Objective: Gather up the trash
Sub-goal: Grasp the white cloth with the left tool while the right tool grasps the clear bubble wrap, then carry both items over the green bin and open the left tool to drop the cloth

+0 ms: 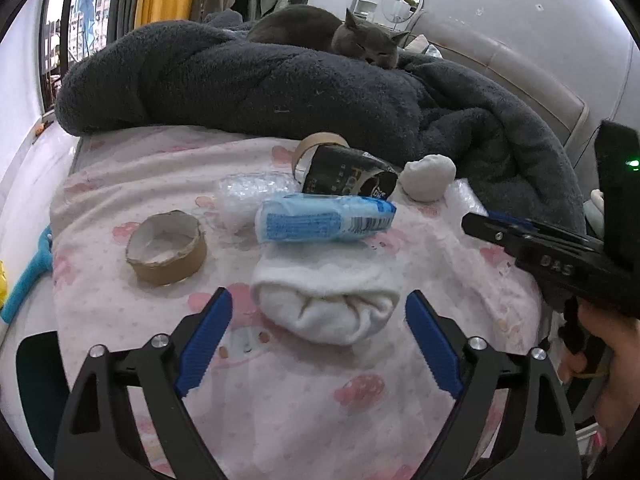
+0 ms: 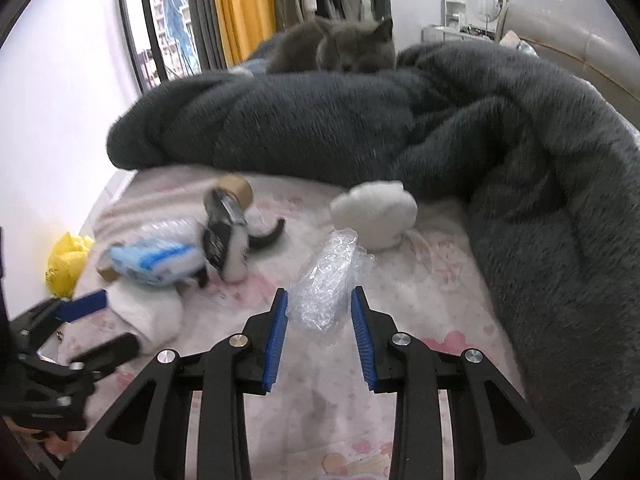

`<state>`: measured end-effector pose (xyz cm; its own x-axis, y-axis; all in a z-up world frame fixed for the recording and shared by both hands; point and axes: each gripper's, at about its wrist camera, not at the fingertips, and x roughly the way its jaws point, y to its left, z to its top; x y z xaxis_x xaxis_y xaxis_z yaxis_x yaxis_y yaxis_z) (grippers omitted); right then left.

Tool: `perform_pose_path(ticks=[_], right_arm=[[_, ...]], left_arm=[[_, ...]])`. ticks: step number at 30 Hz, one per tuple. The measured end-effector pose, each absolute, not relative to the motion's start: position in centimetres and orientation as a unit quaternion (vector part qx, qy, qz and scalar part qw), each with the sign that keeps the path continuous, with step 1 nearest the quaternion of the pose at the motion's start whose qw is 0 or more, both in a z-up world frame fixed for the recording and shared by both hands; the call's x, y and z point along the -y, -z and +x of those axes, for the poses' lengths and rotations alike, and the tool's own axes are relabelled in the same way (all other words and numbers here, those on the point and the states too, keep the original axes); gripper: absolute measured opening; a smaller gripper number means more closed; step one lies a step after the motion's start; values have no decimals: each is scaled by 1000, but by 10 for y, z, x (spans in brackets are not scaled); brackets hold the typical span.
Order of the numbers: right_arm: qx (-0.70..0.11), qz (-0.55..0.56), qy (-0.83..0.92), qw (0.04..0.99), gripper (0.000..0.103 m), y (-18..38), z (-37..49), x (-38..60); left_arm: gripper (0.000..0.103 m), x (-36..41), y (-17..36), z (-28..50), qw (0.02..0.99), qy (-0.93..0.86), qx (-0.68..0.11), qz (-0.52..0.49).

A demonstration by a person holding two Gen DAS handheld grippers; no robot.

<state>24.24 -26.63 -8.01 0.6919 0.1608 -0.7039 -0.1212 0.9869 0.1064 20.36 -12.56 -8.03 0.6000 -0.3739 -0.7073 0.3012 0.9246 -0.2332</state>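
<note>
Left gripper (image 1: 319, 312) spread wide around a rolled white sock (image 1: 325, 306) on the pink sheet (image 1: 280, 408), not touching. Right gripper (image 2: 319, 308) narrower, flanking a bubble wrap wad (image 2: 326, 280), unclosed. Beyond: blue packet (image 1: 324, 221), cardboard ring (image 1: 166, 248).

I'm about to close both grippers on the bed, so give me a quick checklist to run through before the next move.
1. Left gripper open wide enough: ok, its fingers stand apart on either side of the rolled white socks.
2. Left target is trash: not ok, socks look like laundry; the blue tissue pack and cardboard ring lie beyond.
3. Right gripper lined up: ok, open, with the clear bubble wrap between its fingertips.
4. Right fingers touching the wrap: cannot tell.
5. Cat out of the way: ok, resting up on the grey blanket, away from both grippers.
6. Right view sharp: not ok, left part is blurred.
</note>
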Motion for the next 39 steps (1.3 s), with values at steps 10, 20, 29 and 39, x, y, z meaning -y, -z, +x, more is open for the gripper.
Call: perform_pose_path(ticks=[10, 20, 29, 39], right_arm=[[-355, 63, -117, 925, 33, 59, 243, 258], [-336, 65, -136, 930, 33, 51, 245, 229], [-294, 71, -152, 941, 33, 34, 240, 201], [-292, 53, -217, 930, 33, 27, 243, 131]], left_arm=[[51, 121, 76, 202, 889, 190, -414, -41], [33, 105, 62, 184, 890, 215, -401, -29], [22, 78, 40, 167, 903, 210, -375, -16], [22, 10, 34, 165, 915, 150, -372, -38]])
